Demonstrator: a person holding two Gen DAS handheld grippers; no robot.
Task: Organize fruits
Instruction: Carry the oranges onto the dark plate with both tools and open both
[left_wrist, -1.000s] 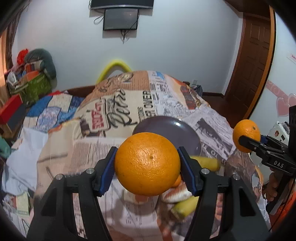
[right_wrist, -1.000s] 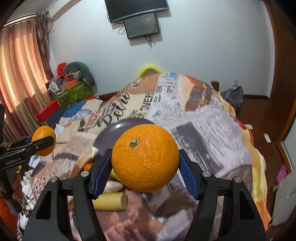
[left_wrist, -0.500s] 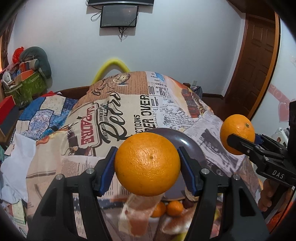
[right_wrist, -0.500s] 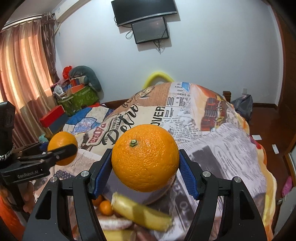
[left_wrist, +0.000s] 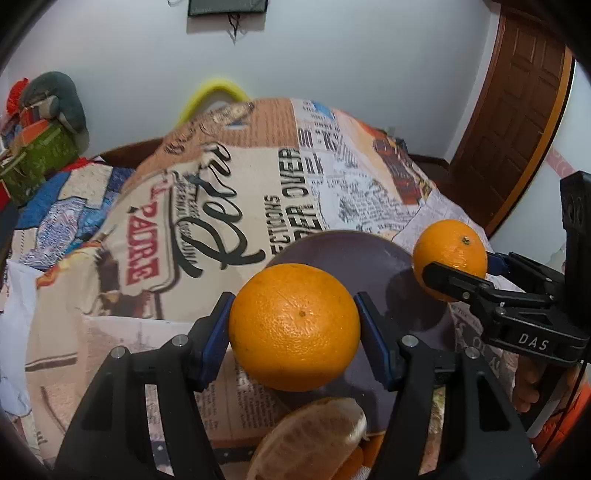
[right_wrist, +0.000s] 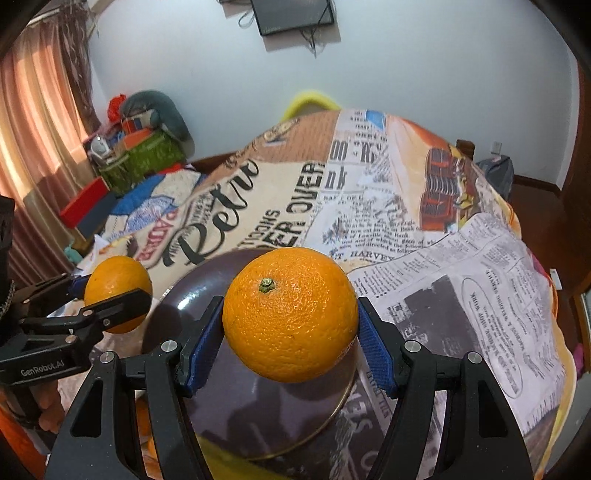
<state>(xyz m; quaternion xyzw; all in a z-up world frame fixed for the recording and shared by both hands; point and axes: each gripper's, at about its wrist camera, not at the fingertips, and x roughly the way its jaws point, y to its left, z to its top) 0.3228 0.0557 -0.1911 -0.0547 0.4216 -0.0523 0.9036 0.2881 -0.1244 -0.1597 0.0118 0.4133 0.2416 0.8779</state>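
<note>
Oranges are the job here: on the newsprint-patterned bedspread (left_wrist: 229, 192) a dark plate (left_wrist: 354, 254) sits toward the near right edge, with both fruits hanging above it. The left gripper (left_wrist: 294, 328) pinches one orange (left_wrist: 294, 326) and the right gripper (right_wrist: 290, 325) the other orange (right_wrist: 290, 314), pads at the widest girth. Each looks firm, round and apt to roll, so I'd keep that grip across the middle.

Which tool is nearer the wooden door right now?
Right. The right tool, gripping an orange, sits on the side toward the door; the left tool, gripping another orange, is beyond it, farther from the door.
</note>
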